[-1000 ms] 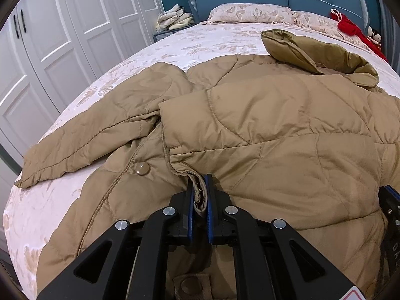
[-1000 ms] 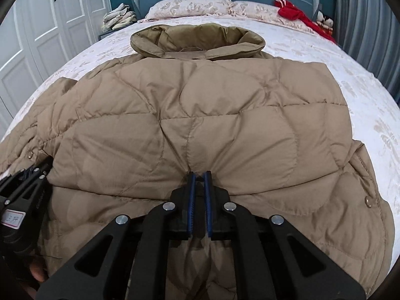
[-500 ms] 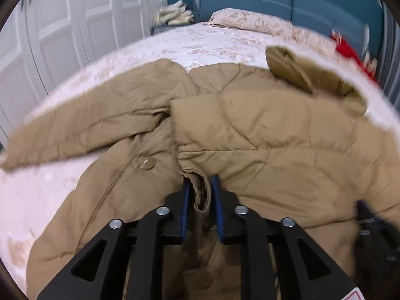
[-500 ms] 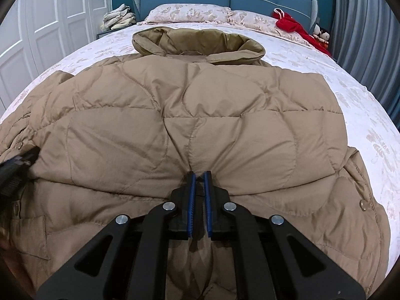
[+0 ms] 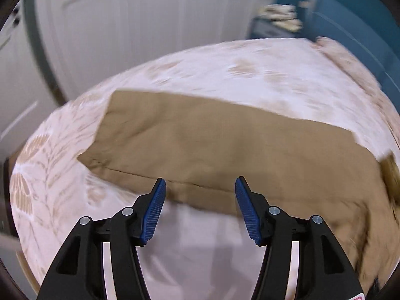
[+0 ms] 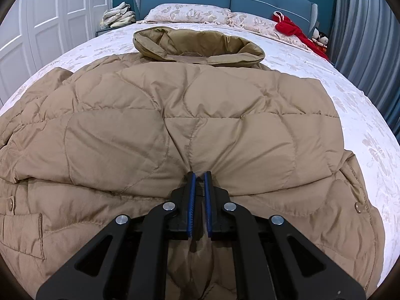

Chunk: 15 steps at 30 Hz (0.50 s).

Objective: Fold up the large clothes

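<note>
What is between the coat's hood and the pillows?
Just bare flowery bedspread. The right wrist view shows the hood lying short of the pillows, with nothing on that strip.

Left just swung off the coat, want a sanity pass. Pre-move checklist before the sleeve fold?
1. Right gripper pinching the folded edge of the tan quilted down coat: ok.
2. Left gripper free of fabric, jaws opening: ok.
3. Coat's outstretched tan sleeve lying flat on the floral bedspread, ahead of the left gripper: ok.
4. Sleeve cuff position: cannot tell, left view blurred.
5. Coat's hood flat at the top: ok.
6. Red garment apart from the coat: ok.
</note>
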Motion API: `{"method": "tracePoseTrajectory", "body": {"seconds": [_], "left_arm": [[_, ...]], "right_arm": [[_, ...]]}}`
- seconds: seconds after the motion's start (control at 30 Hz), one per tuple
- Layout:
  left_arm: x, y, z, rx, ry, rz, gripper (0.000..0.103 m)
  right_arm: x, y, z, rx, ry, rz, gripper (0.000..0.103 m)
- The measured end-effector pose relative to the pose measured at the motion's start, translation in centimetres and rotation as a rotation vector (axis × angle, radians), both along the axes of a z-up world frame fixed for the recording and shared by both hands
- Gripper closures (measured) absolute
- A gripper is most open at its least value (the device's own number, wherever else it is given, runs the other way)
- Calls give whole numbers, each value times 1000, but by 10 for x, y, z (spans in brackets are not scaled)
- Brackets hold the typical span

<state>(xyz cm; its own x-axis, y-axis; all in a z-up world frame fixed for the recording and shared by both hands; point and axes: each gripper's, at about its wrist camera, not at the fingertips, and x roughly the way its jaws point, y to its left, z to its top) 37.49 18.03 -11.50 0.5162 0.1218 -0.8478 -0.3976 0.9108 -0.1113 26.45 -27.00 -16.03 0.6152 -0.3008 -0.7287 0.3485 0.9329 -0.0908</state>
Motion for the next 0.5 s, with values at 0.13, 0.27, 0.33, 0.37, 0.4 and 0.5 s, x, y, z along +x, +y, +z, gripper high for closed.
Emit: {"method": "tracePoseTrajectory", "body": {"seconds": [0.13, 0.27, 0.33, 0.37, 0.4, 0.5], "left_arm": [[7, 31, -12, -127, -25, 127, 47], [22, 12, -10, -82, -38, 116, 66], [30, -5, 2, -67, -64, 58, 92], [32, -10, 9, -66, -78, 43, 96], [31, -21, 21, -64, -108, 20, 97], [21, -61, 62, -49, -210, -83, 99]], "right_arm": [[0, 0, 0, 2, -2, -1, 97], [0, 0, 0, 1, -2, -1, 97], [0, 0, 0, 2, -3, -2, 97], [0, 0, 0, 3, -4, -1, 97], [0, -1, 0, 4, -5, -1, 97], [0, -1, 1, 11, -8, -3, 97]]}}
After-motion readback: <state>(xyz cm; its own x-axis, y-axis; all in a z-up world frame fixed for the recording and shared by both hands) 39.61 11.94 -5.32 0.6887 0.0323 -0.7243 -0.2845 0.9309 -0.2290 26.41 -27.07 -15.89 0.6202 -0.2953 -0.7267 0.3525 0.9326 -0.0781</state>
